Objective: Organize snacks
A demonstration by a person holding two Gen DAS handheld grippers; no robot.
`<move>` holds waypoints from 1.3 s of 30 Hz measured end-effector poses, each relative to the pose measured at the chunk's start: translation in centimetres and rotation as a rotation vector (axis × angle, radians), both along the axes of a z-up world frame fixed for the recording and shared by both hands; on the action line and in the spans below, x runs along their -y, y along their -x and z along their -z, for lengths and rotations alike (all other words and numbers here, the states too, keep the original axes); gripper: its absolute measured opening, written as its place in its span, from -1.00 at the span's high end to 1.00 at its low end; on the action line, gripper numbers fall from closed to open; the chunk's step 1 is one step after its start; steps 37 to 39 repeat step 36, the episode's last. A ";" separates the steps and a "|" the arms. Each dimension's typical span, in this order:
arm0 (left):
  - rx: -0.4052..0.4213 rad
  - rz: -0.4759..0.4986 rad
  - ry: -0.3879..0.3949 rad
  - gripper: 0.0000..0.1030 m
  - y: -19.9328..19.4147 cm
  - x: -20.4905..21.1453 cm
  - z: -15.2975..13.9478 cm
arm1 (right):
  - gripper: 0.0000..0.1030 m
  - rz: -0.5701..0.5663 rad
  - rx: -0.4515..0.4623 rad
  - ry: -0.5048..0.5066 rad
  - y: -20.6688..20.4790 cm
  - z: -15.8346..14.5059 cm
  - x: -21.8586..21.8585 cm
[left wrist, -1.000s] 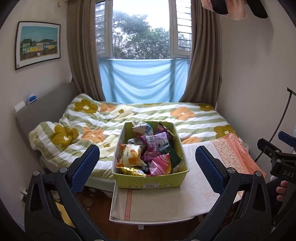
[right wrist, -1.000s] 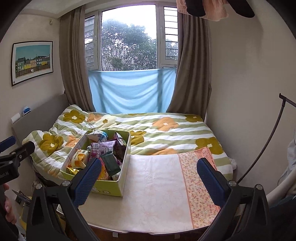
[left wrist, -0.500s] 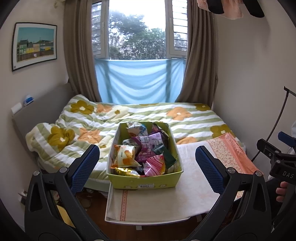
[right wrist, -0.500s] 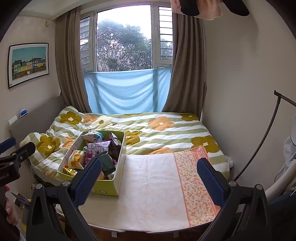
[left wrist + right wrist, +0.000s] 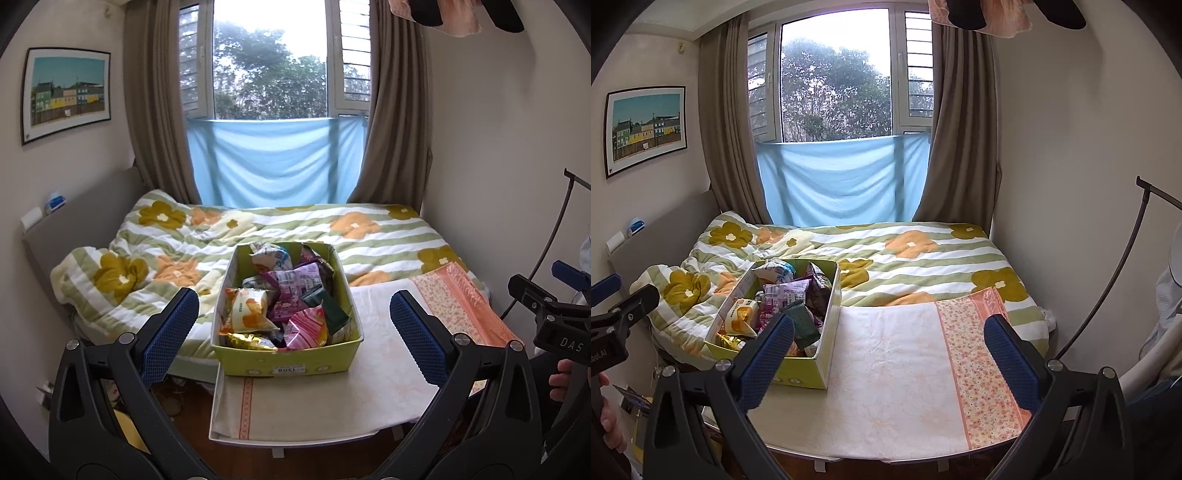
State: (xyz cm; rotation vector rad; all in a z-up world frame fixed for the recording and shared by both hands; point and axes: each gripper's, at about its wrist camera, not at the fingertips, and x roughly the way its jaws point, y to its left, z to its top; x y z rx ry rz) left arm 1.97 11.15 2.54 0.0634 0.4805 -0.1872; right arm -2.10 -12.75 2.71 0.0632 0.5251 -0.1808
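1. Straight ahead of the left gripper, between its spread fingers, the box stands on the table, at the table's left end.
2. Snack packets are heaped inside the box, one over another.
3. The right gripper faces the bare stretch of table right of the box; the box lies ahead and to its left, partly behind its left finger.
4. Beyond the table lies the bed, beyond that the window.
5. On the wall far left of both grippers hangs a picture.
6. Each gripper shows at the edge of the other's view, beside it.
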 end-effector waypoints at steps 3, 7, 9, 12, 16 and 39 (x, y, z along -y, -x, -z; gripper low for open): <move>-0.004 0.004 0.001 -0.99 0.2 0.1 0.1 | -0.99 0.000 -0.004 -0.001 0.1 0.0 -0.1; -0.013 0.014 0.014 -0.99 0.3 -0.1 0.2 | -0.99 0.005 -0.005 0.003 0.2 -0.1 -0.2; -0.017 0.015 0.018 -0.99 0.3 -0.1 0.3 | -0.99 0.007 -0.005 0.003 0.2 -0.1 -0.2; -0.018 0.013 0.016 -0.99 0.4 -0.1 0.4 | -0.99 0.008 -0.005 0.003 0.2 -0.1 -0.2; -0.019 0.006 0.015 -0.99 0.5 0.0 0.5 | -0.99 0.008 -0.005 0.004 0.2 0.0 -0.2; 0.013 -0.020 -0.008 -0.99 1.0 0.2 0.5 | -0.99 0.007 -0.014 0.001 0.3 0.3 -0.4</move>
